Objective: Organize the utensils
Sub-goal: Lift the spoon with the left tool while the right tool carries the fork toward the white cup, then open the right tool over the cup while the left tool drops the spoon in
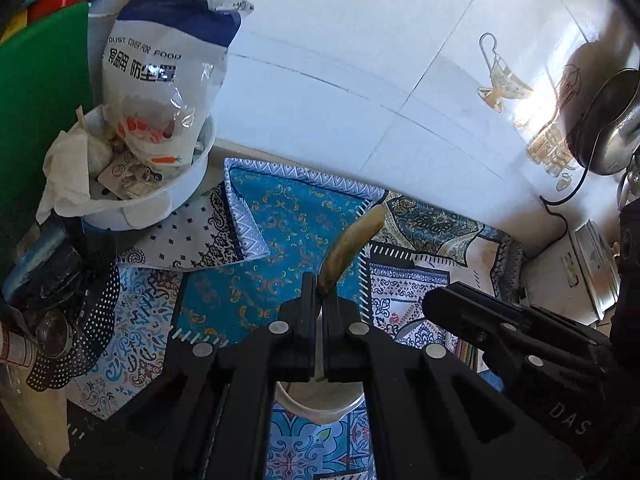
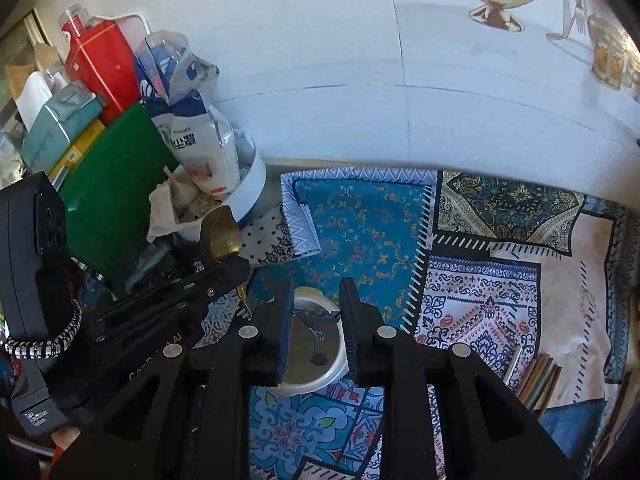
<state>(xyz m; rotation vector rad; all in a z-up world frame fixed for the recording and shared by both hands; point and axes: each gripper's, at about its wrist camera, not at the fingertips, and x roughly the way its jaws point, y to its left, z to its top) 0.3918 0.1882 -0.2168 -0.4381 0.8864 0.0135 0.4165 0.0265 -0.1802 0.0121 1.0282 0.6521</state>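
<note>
The patchwork tablecloth (image 2: 500, 304), in blue, white and dark printed panels, covers the counter up to the white tiled wall (image 2: 320, 60). On it, at the left against a green board (image 2: 108, 200), stands a round white tub (image 1: 160, 204). It holds a tall printed plastic bag (image 1: 168, 80), crumpled paper and small packets; what else lies in it cannot be told.

Nearer the cameras sits a white bowl (image 2: 340, 368) with a pale, shallow inside. A silver utensil (image 2: 318, 332) lies in it, its ornate handle pointing toward the camera; whether it is a fork or a spoon is unclear.

The left gripper (image 1: 320, 300) has its jaws pressed together on the handle of a brass spoon (image 1: 352, 246). The spoon is golden-brown and tarnished. It stands up and away from the fingertips, tilted to the right, over the blue panel of the cloth. In the right wrist view its rounded bowl shows shiny and dented, just in front of the tub.

The right gripper (image 2: 316, 312) hangs over the white bowl with its jaws apart by a narrow gap. Nothing is between them.

At the cloth's right edge lies a small bundle of thin coloured sticks (image 2: 536, 380).
</note>
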